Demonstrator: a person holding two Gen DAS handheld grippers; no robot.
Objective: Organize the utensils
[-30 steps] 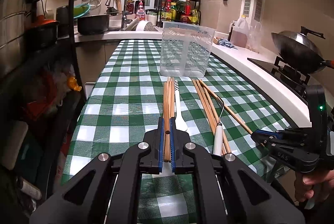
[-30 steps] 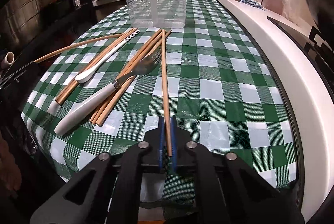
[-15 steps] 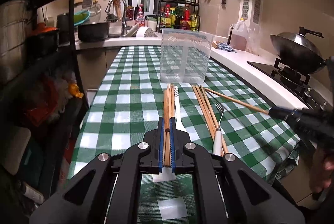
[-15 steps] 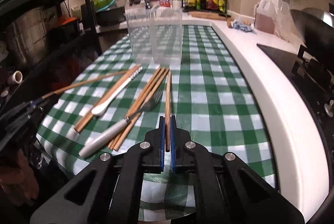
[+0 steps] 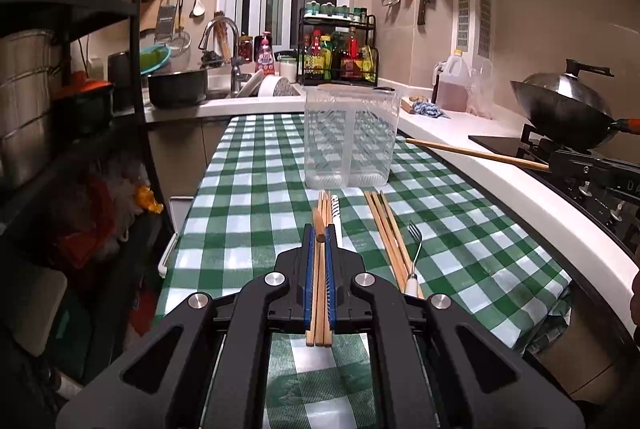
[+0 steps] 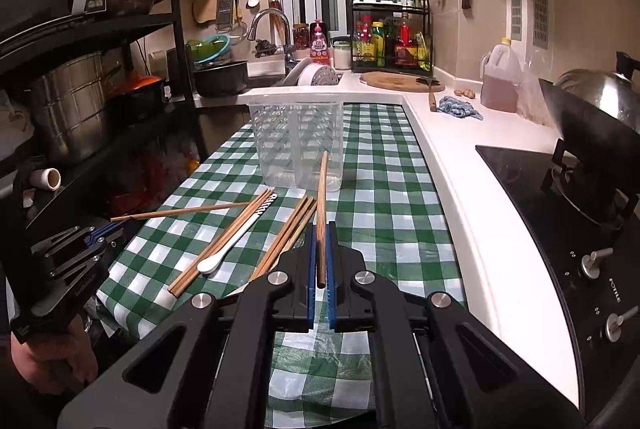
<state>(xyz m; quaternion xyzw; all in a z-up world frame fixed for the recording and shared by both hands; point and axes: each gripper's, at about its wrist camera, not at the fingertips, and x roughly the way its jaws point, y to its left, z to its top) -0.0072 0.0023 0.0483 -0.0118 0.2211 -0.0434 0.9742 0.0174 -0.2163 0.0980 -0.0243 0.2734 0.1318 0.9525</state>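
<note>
Now left gripper (image 5: 319, 249) clamped on one chopstick (image 6: 180, 211), lifted off cloth left of clear holder (image 6: 298, 145). Right gripper (image 6: 320, 249) higher than second ago, pinching single chopstick (image 6: 321, 205), tip pointing at holder: drop-in likely next. Remaining chopsticks (image 6: 218, 243), spoon (image 6: 236, 235), fork (image 5: 414, 249) lie before holder on checked tablecloth (image 6: 376, 205); sink behind, stove right.

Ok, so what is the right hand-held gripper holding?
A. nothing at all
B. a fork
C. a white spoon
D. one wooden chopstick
D: in the right wrist view the right hand-held gripper is shut on one wooden chopstick, lifted off the table and pointing toward the clear container, while the white spoon lies on the checked cloth.
</note>
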